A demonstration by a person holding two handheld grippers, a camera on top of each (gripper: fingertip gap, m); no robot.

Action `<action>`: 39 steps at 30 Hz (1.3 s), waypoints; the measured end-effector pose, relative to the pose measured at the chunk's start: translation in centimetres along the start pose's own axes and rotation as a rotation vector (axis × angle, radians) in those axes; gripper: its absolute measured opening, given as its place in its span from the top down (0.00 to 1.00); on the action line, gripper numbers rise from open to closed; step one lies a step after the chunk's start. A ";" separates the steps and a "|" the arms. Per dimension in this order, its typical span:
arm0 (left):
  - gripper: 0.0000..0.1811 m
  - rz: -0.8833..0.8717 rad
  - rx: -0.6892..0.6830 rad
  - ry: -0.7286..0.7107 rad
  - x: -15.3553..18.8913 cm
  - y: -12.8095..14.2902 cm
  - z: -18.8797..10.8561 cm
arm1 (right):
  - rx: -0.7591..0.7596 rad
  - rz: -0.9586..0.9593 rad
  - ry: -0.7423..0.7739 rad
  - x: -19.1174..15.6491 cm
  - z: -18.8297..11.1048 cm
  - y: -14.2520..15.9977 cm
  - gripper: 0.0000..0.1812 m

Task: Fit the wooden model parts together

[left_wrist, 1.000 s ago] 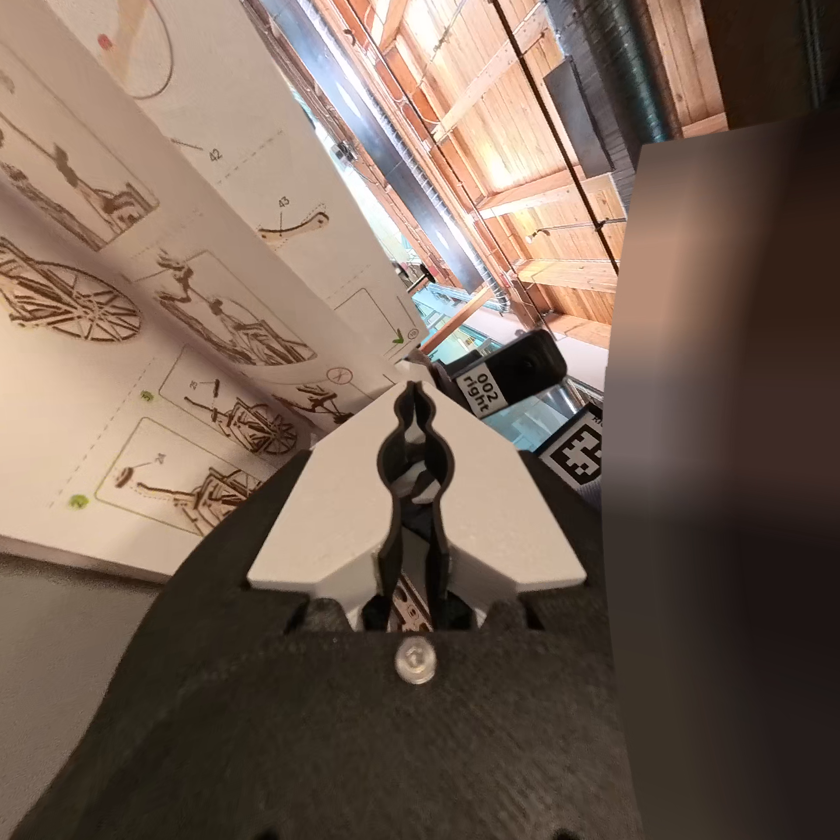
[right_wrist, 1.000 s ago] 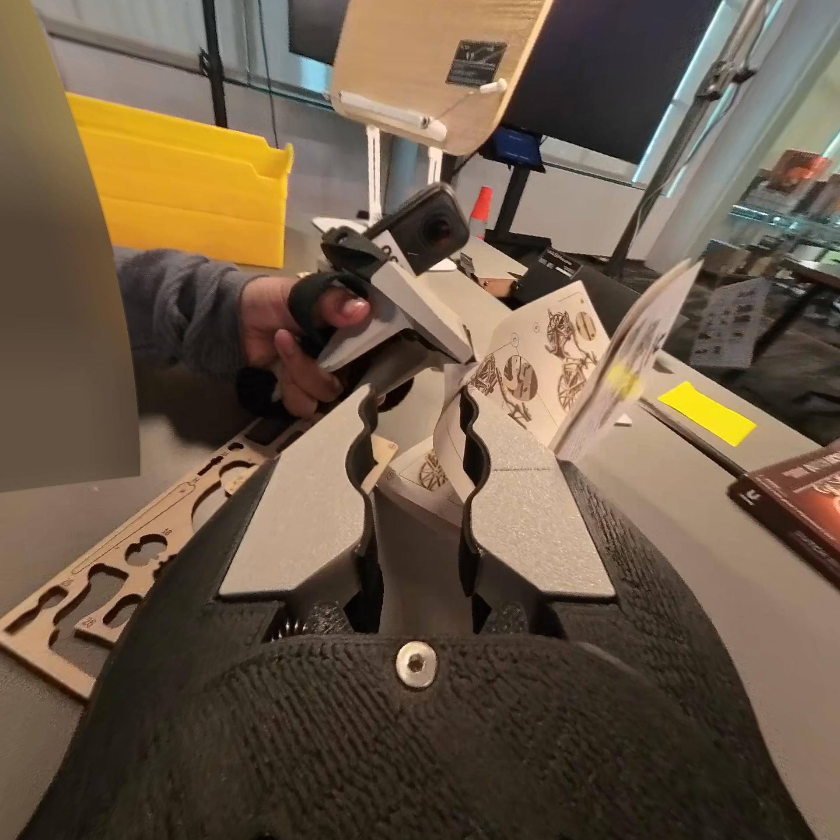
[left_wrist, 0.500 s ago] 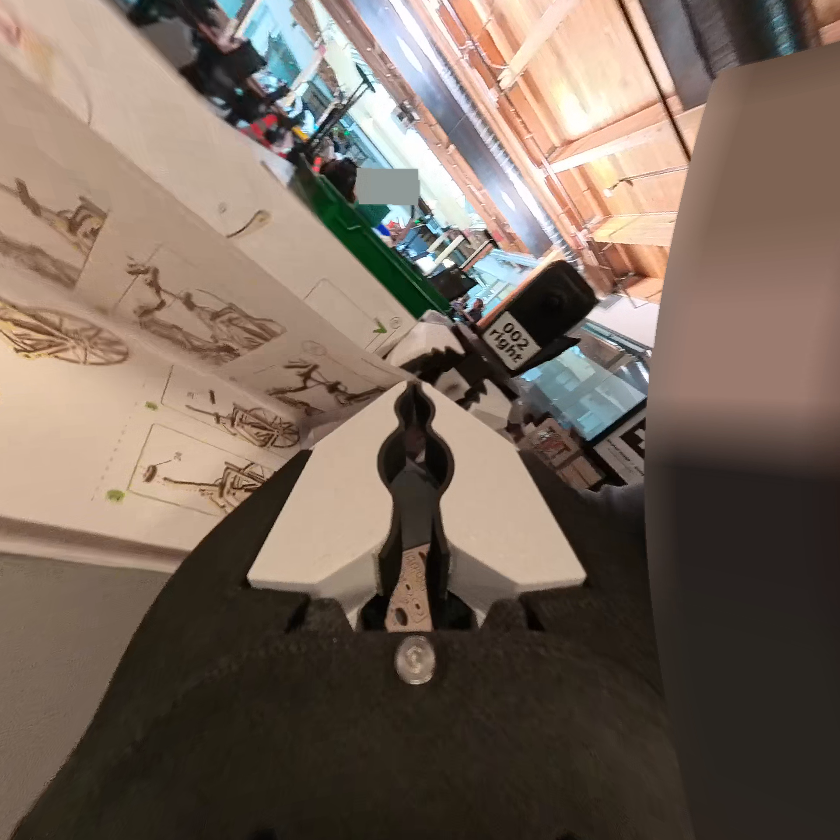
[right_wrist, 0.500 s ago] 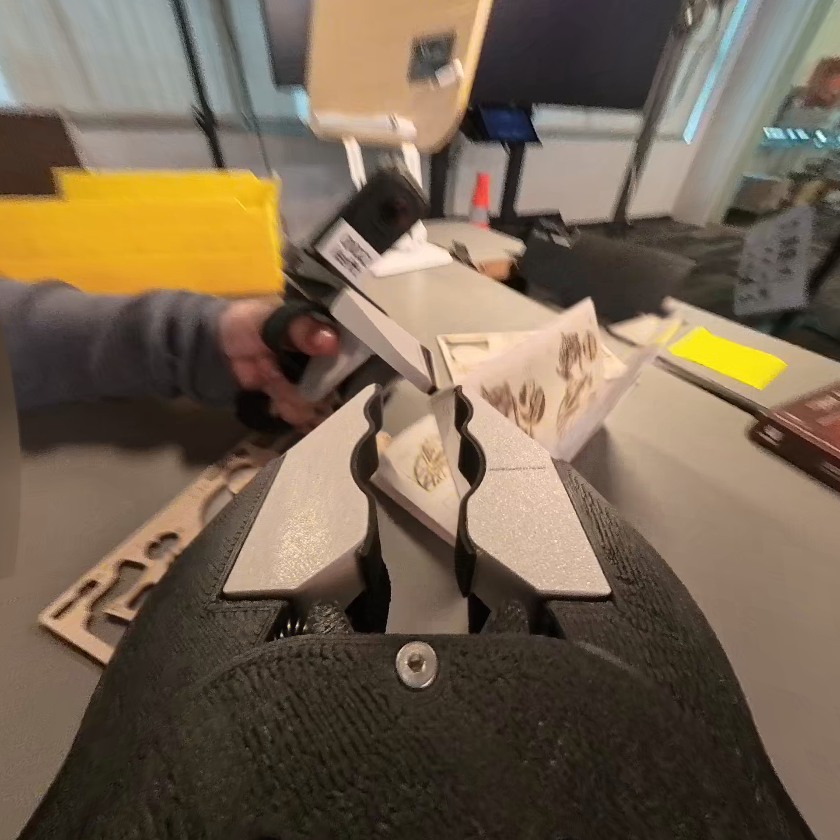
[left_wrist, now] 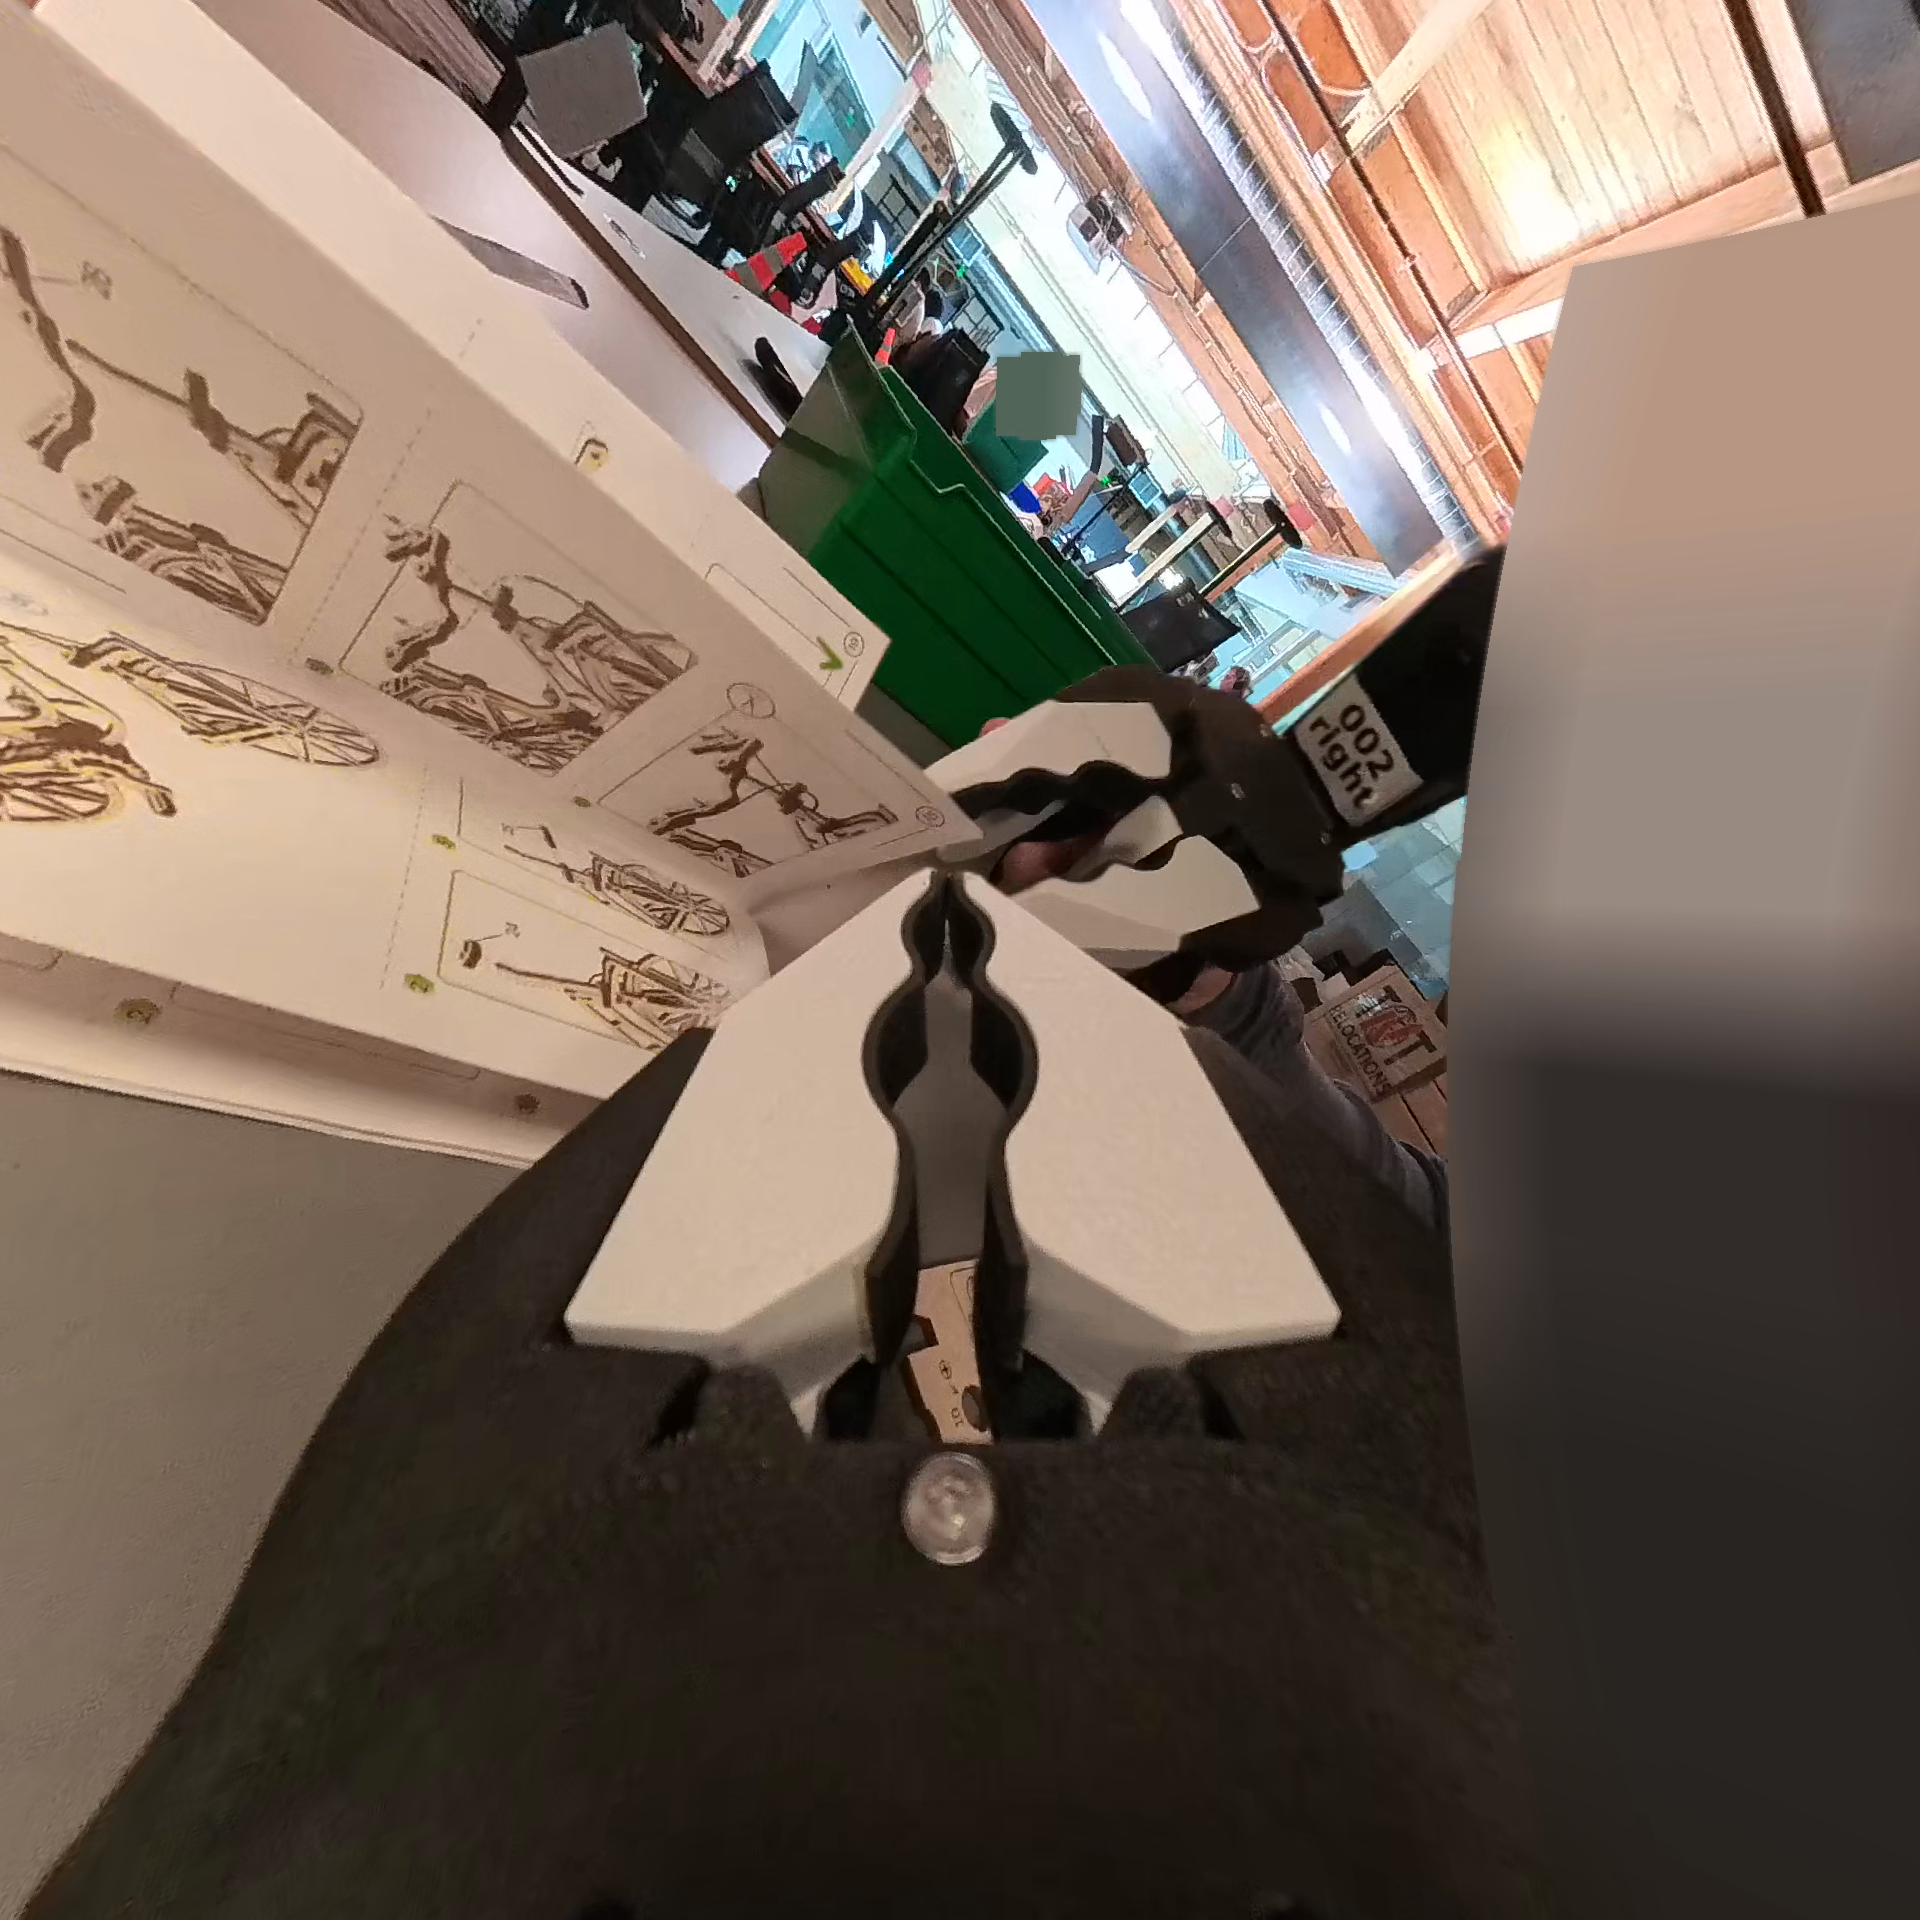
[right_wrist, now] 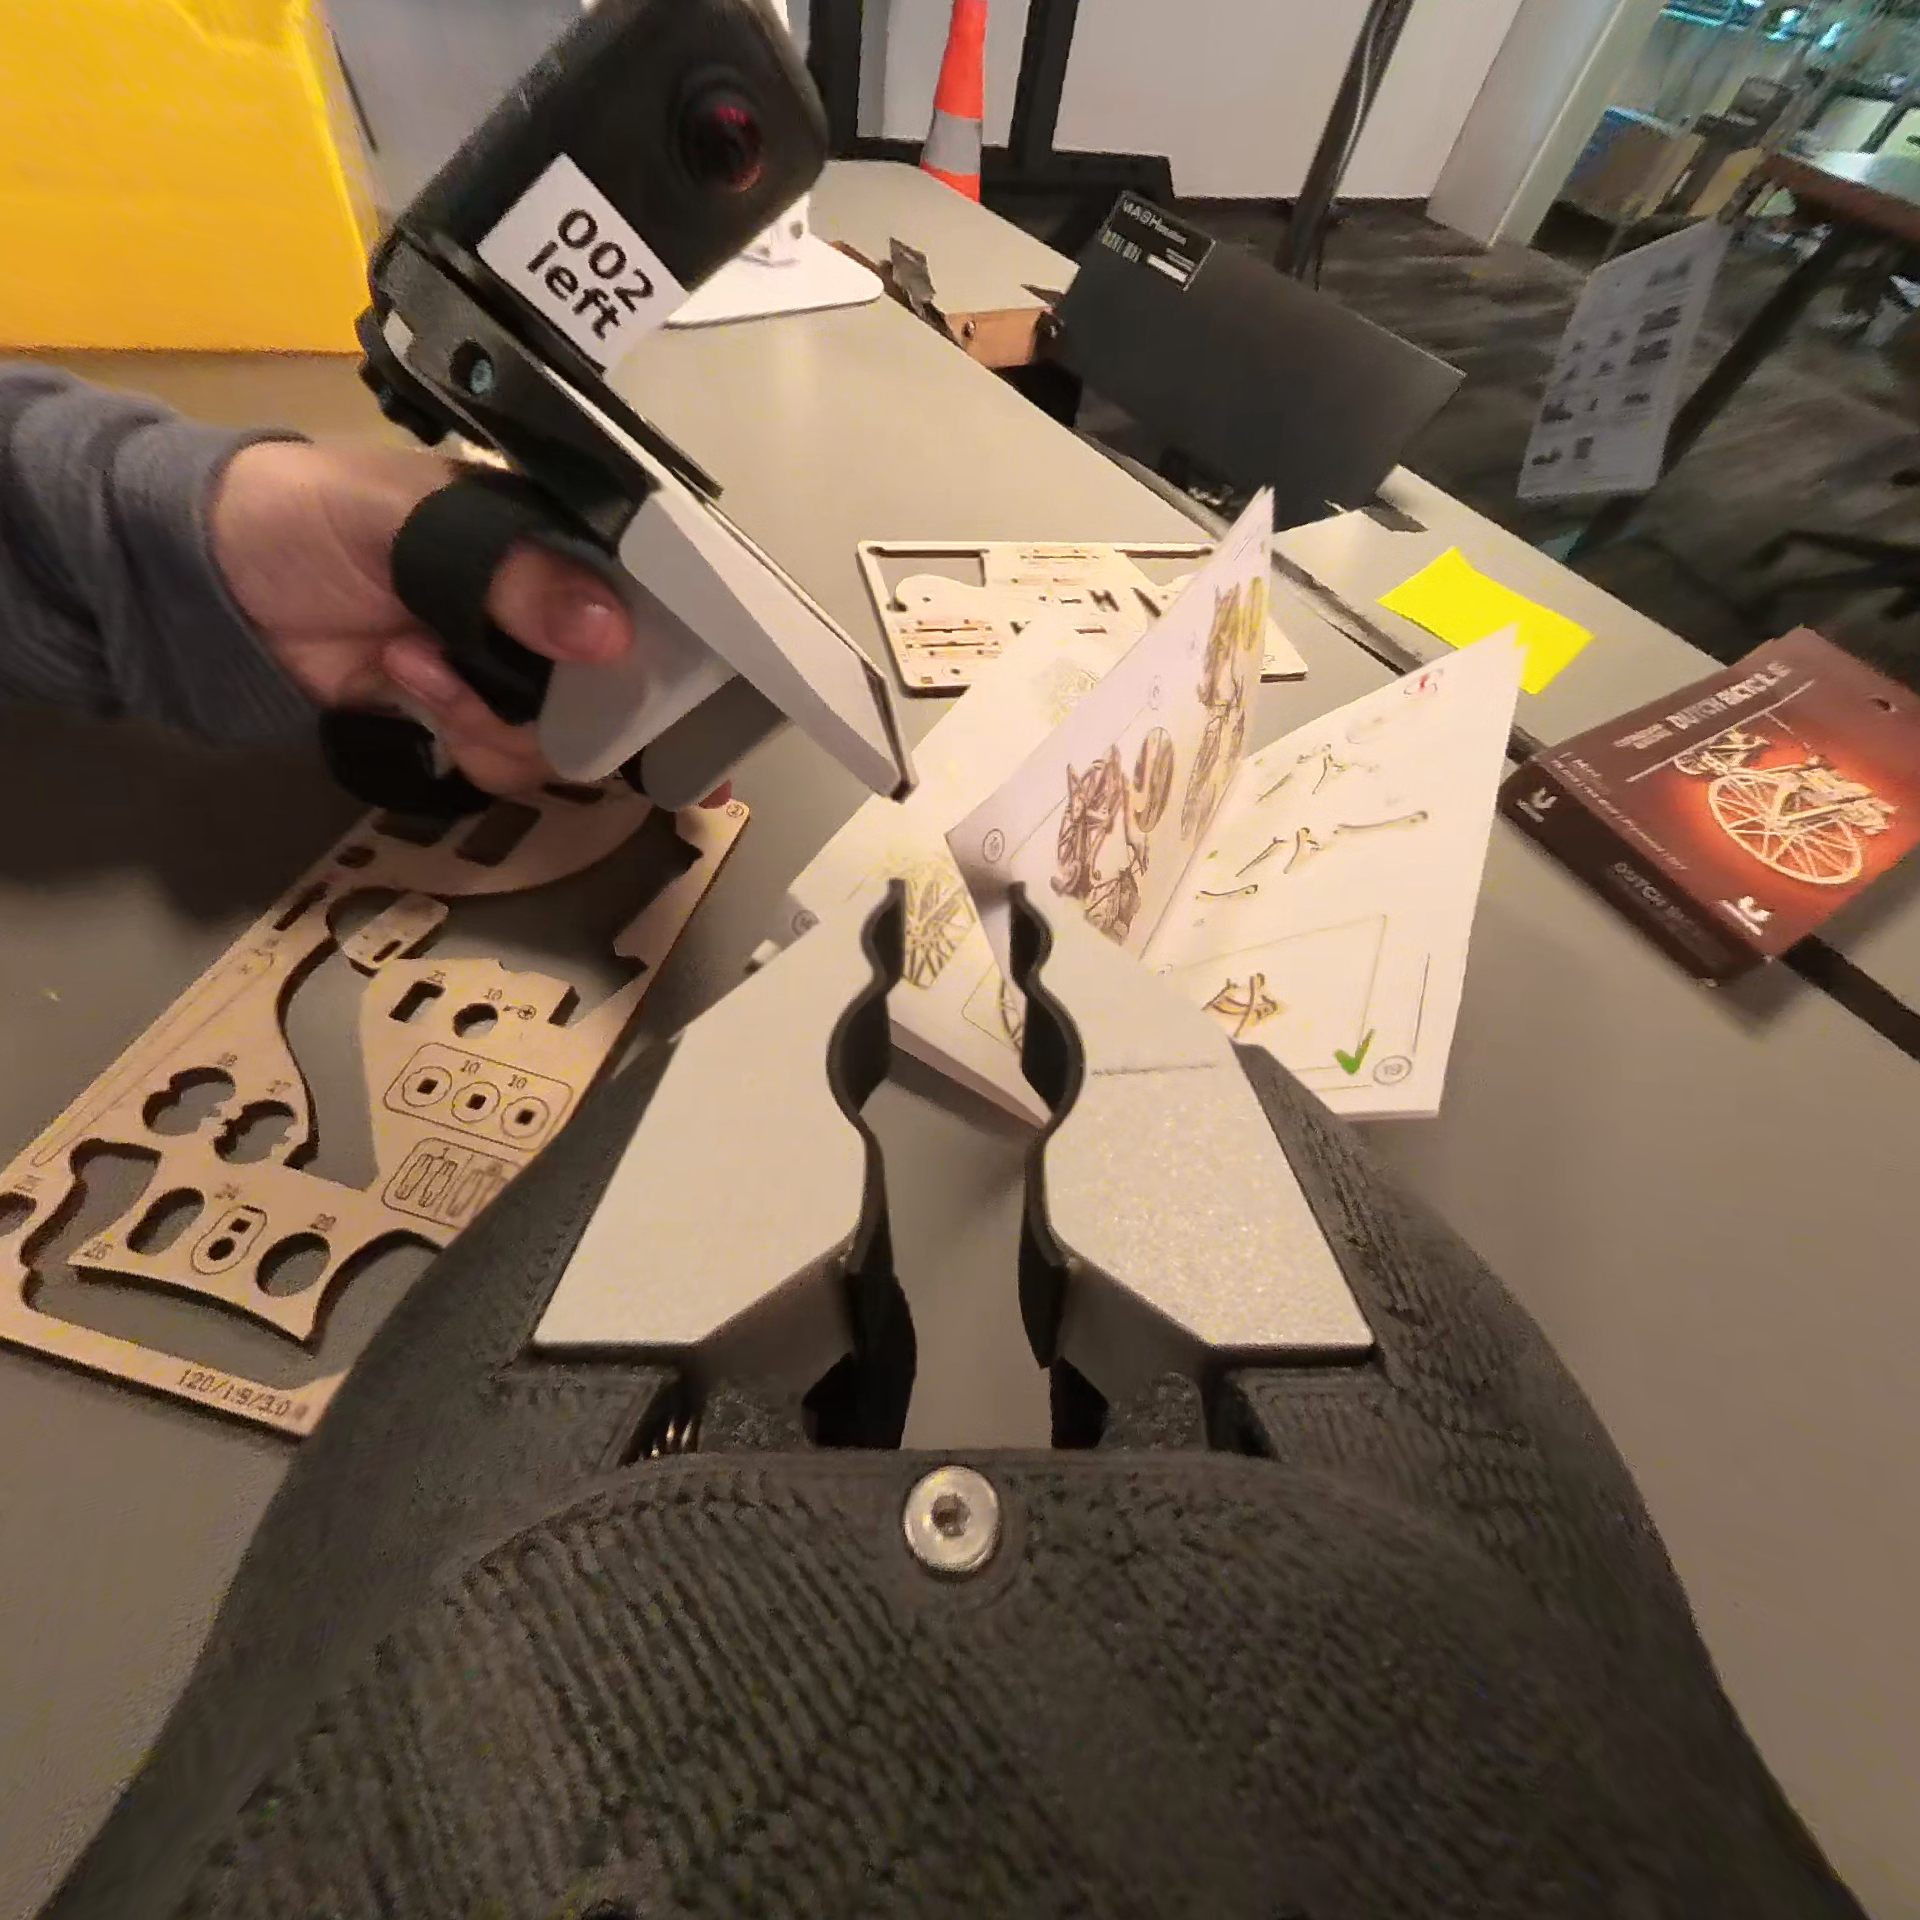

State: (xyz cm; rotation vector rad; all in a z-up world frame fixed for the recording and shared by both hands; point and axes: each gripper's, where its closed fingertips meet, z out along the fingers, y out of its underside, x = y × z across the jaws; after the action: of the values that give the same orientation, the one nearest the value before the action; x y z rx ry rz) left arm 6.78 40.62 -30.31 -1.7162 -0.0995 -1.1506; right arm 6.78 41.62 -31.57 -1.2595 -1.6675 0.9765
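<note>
The white instruction booklet (right_wrist: 1299,883) lies open on the grey table (right_wrist: 1610,1247), with some pages standing up. My right gripper (right_wrist: 951,904) is open, and the edge of a raised page lies between its fingers. My left gripper (right_wrist: 894,779) is shut, with nothing visible at its tips, and it points down at the booklet from the left. It hovers over a large punched wooden parts sheet (right_wrist: 312,1091). In the left wrist view, my left gripper (left_wrist: 948,883) sits just below the right gripper (left_wrist: 987,821) and the page corner. The booklet (left_wrist: 312,727) fills the left side.
A second wooden parts sheet (right_wrist: 1039,613) lies behind the booklet. The dark model box (right_wrist: 1745,810) and a yellow note (right_wrist: 1486,613) are at the right. A yellow bin (right_wrist: 156,156) stands at the back left and a black stand (right_wrist: 1247,353) at the back. A green bin (left_wrist: 935,582) shows beyond the booklet. The grippers are tip to tip, or close to it.
My two grippers have come closer together at the booklet. The left gripper has tilted down from the ceiling toward the room. The standing pages now lean further right.
</note>
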 end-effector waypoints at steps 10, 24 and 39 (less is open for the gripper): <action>1.00 -0.017 -0.039 0.007 0.0 0.6 0.2 | 0.018 0.004 0.000 0.1 -0.7 -0.5 0.93; 1.00 -0.056 -0.033 -0.005 -0.4 0.5 0.1 | 0.100 0.192 -0.046 0.7 -0.7 -0.8 1.00; 0.94 -0.075 0.007 0.070 0.4 -0.2 -0.3 | 0.185 0.429 -0.286 -1.7 0.2 -1.7 1.00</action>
State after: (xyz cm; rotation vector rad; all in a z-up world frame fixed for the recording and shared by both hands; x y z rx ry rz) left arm 6.74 40.29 -29.88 -1.6767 -0.1254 -1.2623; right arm 6.32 39.64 -30.38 -1.4322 -1.4957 1.5957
